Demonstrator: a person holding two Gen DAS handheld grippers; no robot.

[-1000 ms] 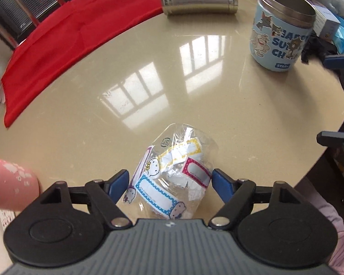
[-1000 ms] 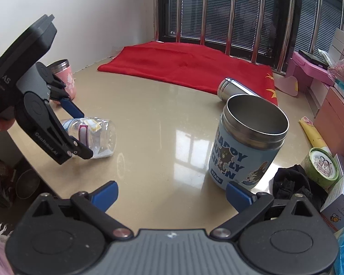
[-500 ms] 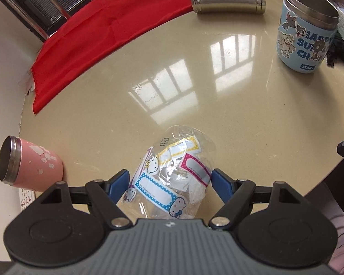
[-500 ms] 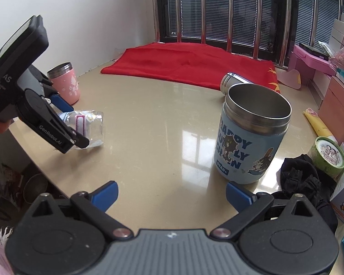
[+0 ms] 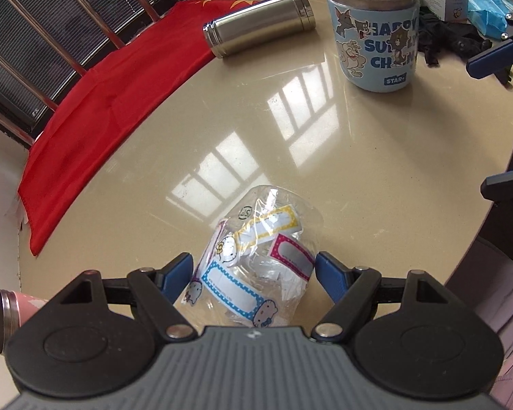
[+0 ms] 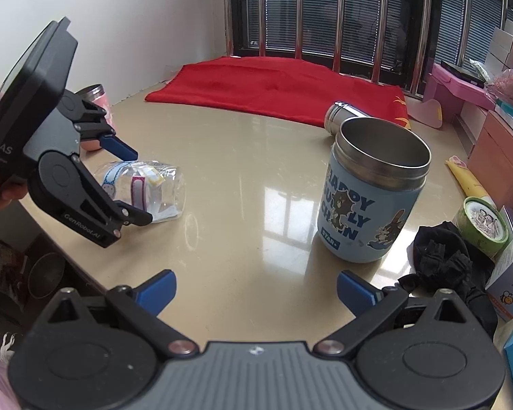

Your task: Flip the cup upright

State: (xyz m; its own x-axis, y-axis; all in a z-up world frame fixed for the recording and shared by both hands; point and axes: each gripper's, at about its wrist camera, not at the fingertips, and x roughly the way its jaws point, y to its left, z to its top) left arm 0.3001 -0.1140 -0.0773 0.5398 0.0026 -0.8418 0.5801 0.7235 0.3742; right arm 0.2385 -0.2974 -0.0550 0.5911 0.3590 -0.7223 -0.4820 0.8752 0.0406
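- Since 1 s ago: left gripper [image 5: 253,270] has tilted up w/ the cup – steel flask [image 5: 258,29] and blue cartoon tin [image 5: 372,30] now sit lower and bigger in its view; in right view the cup looks raised a bit at one end.
- Clear stickered cup [image 5: 256,263] is betw. the left gripper's blue fingertips [image 5: 179,270], pads close on both sides; looks pinched, contact not 100% clear.
- Right gripper [image 6: 254,290] spread wide, holding nothing, hovering over table [image 6: 239,205] nr front edge.
- Progress, my read: grasp done, flip barely begun; cup on its side, lowest part on or just above the table. Left: rotate upright, set down, let go.
- Room: bare top ahead; table edge just beside cup on near side; pink tumbler [image 6: 95,102] near, red cloth [image 6: 273,85] well apart.
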